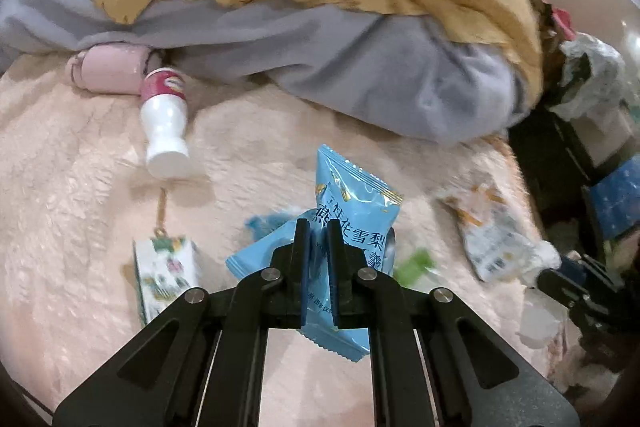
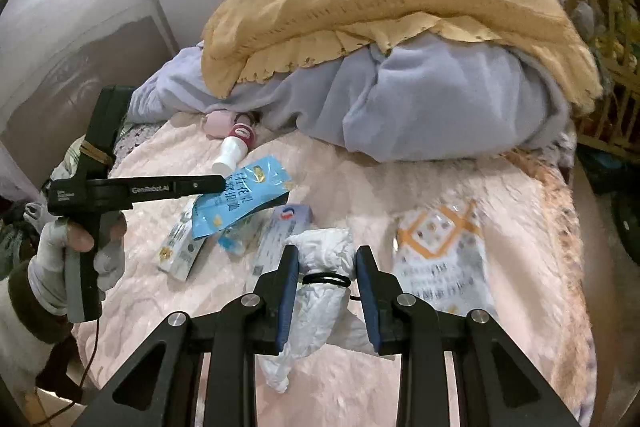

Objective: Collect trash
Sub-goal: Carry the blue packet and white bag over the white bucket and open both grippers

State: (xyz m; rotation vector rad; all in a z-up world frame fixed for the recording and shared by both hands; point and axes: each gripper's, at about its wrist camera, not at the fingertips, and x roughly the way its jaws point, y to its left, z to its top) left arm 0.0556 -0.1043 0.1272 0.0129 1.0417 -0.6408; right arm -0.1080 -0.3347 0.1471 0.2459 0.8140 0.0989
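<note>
Trash lies scattered over the pink fleece blanket (image 2: 360, 187), and we place everything against that blanket's middle. We have the left gripper (image 1: 318, 227) pinched nearly closed on the blue snack wrapper (image 1: 352, 203); the right wrist view shows the wrapper lifted clear of the fleece, hanging from the fingers. It looks light, thin and crinkly, likely slick foil, so we judge a grip on the flat body or the crimped end seam safer than on a puffed corner, which could slide out.

Our right gripper (image 2: 327, 259) stands about half open, its jaws either side of the white tied plastic bundle (image 2: 320, 287) on the blanket's near part. Whether the pads touch it we cannot tell; it is not clamped. The bundle seems soft and squashy, and the black band around its waist looks like the firmest place to close on.

Left of the middle lie a small green-printed carton (image 1: 164, 275) and, toward the far edge by the grey bedding (image 2: 420, 107), a white bottle with a red label (image 1: 164, 119). The bottle is rigid and round, so it may roll. Right of the middle rests a flat white-and-orange packet (image 2: 440, 255), limp and best pinched at an edge.
</note>
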